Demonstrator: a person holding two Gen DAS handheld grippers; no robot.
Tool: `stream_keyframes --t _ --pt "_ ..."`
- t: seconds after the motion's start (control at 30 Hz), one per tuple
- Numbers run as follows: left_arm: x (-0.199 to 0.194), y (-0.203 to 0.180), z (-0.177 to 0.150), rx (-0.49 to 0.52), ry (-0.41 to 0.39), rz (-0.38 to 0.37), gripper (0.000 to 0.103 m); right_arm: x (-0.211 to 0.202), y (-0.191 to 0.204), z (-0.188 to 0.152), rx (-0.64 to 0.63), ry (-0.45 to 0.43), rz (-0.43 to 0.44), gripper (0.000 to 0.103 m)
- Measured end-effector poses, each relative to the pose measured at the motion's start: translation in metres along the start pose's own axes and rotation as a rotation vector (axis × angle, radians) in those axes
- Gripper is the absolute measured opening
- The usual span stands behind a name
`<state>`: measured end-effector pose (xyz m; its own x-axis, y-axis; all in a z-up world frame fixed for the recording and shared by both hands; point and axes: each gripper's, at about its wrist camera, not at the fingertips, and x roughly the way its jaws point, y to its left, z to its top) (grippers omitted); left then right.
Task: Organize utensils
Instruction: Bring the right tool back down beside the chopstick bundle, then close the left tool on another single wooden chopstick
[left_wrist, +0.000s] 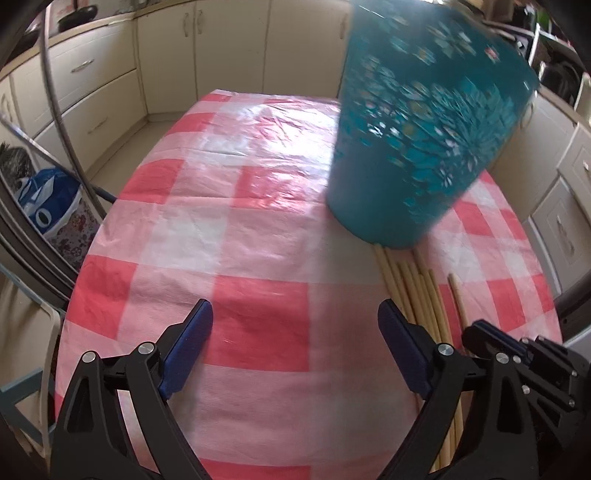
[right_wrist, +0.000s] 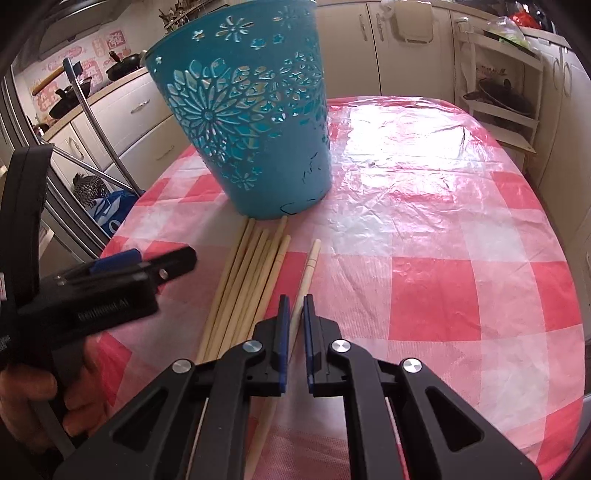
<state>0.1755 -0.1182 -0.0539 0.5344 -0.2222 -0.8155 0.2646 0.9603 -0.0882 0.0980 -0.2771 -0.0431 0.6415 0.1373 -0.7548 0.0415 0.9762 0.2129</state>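
On the tabletop (right_wrist: 424, 258), under a pink-and-white checked plastic cover, a bundle of wooden chopsticks (right_wrist: 243, 280) lies side by side with its far ends just short of the foot of a teal openwork basket (right_wrist: 243, 122); a single chopstick (right_wrist: 308, 269) lies a little apart to the right of the bundle.

The right gripper (right_wrist: 295, 317) is down over that single chopstick with its jaws drawn nearly together, the stick running through the narrow slot between them; whether the pads actually press on it cannot be told. The left gripper (left_wrist: 295, 328) hangs just left of the bundle with its jaws spread wide and nothing between them.

The chopsticks look light, stiff and smooth; on the slick plastic cover they would probably roll or skid if nudged sideways, so a squeeze across the shaft near mid-length seems the safest hold; a grip near one end would likely let the stick pivot. The basket looks light and thin-walled, so it may tip or slide if a stick catches its rim.
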Motion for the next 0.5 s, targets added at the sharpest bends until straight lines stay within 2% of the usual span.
stream_keyframes --t 0.13,0.5 --pt "0.003 -0.017 -0.001 0.037 0.018 0.021 0.087 -0.001 -0.005 0.001 0.016 0.004 0.021 0.008" --pt "0.005 -0.023 0.001 0.032 0.016 0.066 0.087 -0.003 -0.012 0.002 0.048 0.024 0.056 0.008"
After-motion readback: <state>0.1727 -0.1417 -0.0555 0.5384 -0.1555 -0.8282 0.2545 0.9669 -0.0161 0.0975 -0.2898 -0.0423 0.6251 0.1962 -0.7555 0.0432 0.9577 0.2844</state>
